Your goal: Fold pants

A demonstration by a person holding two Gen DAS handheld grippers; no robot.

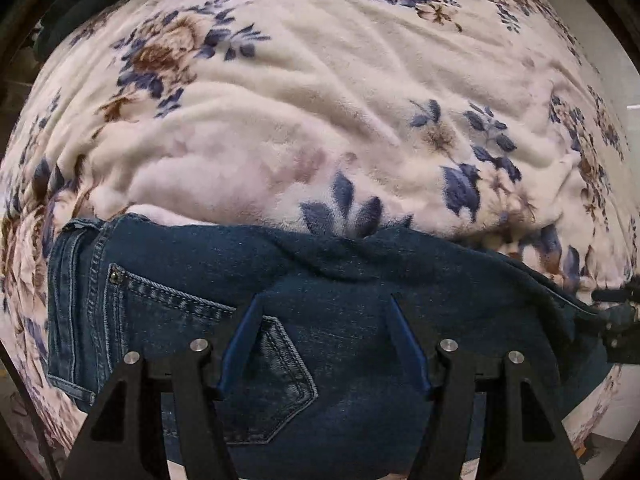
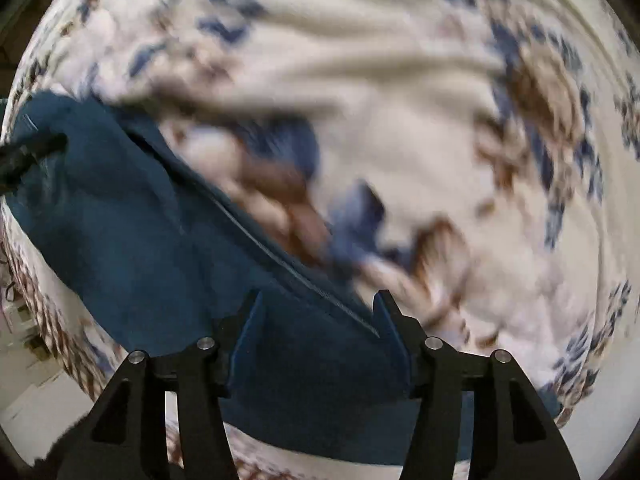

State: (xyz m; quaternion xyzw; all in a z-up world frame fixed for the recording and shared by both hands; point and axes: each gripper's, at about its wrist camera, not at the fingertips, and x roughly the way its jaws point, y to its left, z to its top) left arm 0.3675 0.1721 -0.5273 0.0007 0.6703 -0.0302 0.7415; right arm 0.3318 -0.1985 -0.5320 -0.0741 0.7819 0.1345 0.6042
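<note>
Both of my claws stand released above the jeans (image 1: 320,320), pointing down at the denim with nothing pinched between the blue pads. Beneath my left gripper (image 1: 326,304) lies the seat of the pair: the back pocket (image 1: 256,360) with its rivet and pale stitching sits just under my left finger, and the waistband (image 1: 74,300) runs along the left end of the garment. My right gripper (image 2: 318,300) hangs over the leg part of the jeans (image 2: 160,240), right beside a long seam (image 2: 288,264); that view is smeared, so I cannot make out fine detail there. From each wrist I can see the dark tip of the other gripper at the frame edge, so my hands are working the same garment from its two ends.

All of the denim rests on a fluffy floral blanket (image 1: 320,100), close to that blanket's near edge, and appears to lie doubled into a long band.

Going by this, I judge the next fold needs a fresh grip at each end. Risks from here: the plush blanket is soft and rumpled, so a low pinch could catch its pile along with the denim and drag it. Grabbing only the top layer would let the lower one slide out and skew the fold. With the pair so near the blanket's edge, a careless tug could pull it off.
</note>
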